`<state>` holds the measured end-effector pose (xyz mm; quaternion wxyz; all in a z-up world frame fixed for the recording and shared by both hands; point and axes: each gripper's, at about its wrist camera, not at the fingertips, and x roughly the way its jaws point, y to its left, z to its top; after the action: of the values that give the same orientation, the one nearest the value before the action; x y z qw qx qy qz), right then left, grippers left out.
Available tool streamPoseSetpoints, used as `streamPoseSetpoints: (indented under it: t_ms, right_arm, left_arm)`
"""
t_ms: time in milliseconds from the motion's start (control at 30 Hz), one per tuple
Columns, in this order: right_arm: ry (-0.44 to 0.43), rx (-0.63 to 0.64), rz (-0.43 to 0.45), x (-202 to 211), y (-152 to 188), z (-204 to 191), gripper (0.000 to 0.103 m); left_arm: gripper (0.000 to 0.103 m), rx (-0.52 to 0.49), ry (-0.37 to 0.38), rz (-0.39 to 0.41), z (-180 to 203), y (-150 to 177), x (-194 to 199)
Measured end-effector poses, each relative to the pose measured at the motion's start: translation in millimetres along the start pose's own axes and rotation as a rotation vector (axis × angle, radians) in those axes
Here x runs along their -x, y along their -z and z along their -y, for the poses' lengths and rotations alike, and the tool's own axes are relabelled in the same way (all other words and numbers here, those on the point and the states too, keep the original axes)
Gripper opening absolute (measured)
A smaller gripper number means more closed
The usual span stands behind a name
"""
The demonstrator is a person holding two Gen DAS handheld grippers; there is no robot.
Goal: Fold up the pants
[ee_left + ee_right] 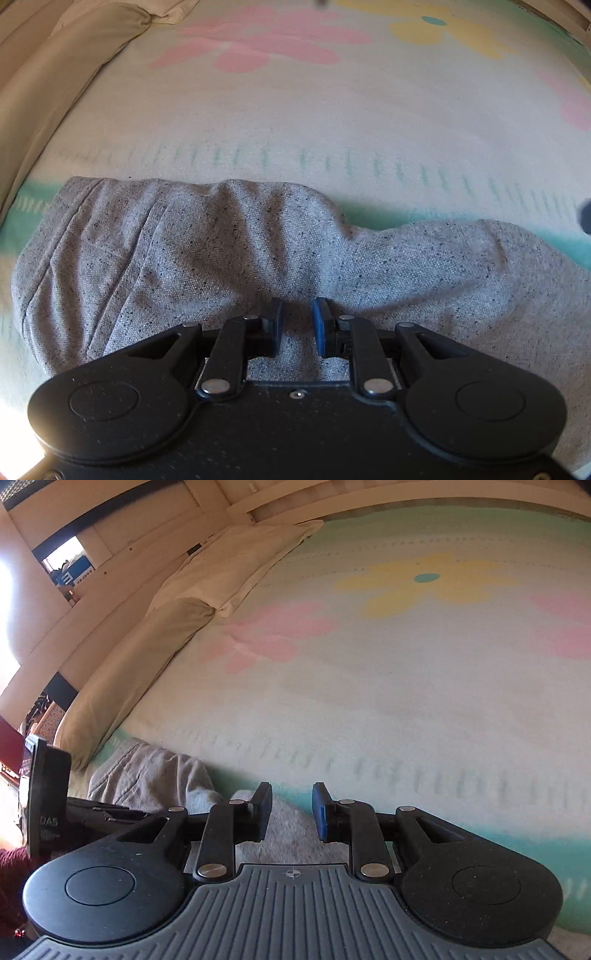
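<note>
Grey speckled pants (229,251) lie folded and rumpled across the near part of the bed. My left gripper (297,325) hovers low over the middle of the pants, jaws open with a narrow gap and nothing between them. In the right wrist view the pants (147,775) show at lower left and under my right gripper (291,808), which is open and empty above the cloth's near edge. The left gripper's body (48,794) shows at the far left of the right wrist view.
The bed cover (332,122) is pale with pink and yellow flowers and a teal band. Beige pillows (177,627) lie along the left side of the bed. A wooden bed frame and wall (110,535) stand beyond them.
</note>
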<state>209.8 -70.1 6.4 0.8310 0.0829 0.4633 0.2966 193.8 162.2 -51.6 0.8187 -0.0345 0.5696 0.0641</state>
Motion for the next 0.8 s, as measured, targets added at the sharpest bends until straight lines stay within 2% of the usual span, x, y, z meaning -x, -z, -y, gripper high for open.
streamPoseSetpoints:
  t_ms: [200,233,300,367,400,500,567,700,800]
  right_arm:
    - [-0.029,0.001,-0.14,-50,-1,-5,0.024]
    - [-0.048,-0.011,-0.172,-55,2,-3,0.024]
    - [-0.141,-0.05,-0.22,-58,8,-2,0.024]
    - [-0.211,-0.042,-0.213,-50,14,-9,0.019]
    - [-0.213,-0.006,-0.206,-47,17,-16,0.012]
    - [-0.173,0.162,-0.191,-34,27,-41,0.01]
    - [-0.147,0.274,-0.171,-26,40,-57,0.006]
    - [-0.083,0.492,-0.137,-21,68,-89,0.006]
    - [-0.034,0.619,-0.134,-22,92,-102,0.006]
  left_arm:
    - [0.027,0.043,0.045,-0.026,-17,-8,-8]
    - [0.027,0.041,0.046,-0.028,-18,-9,-8]
    - [0.027,0.037,0.048,-0.031,-23,-16,-4]
    - [0.027,0.036,0.052,-0.033,-25,-18,-3]
    - [0.027,0.044,0.059,-0.033,-27,-19,-2]
    - [0.027,0.12,0.113,-0.02,-38,-27,8]
    - [0.027,0.178,0.144,0.023,-47,-30,19]
    - [0.027,0.235,0.143,0.096,-56,-40,32]
    - [0.033,0.241,0.179,0.102,-52,-43,33]
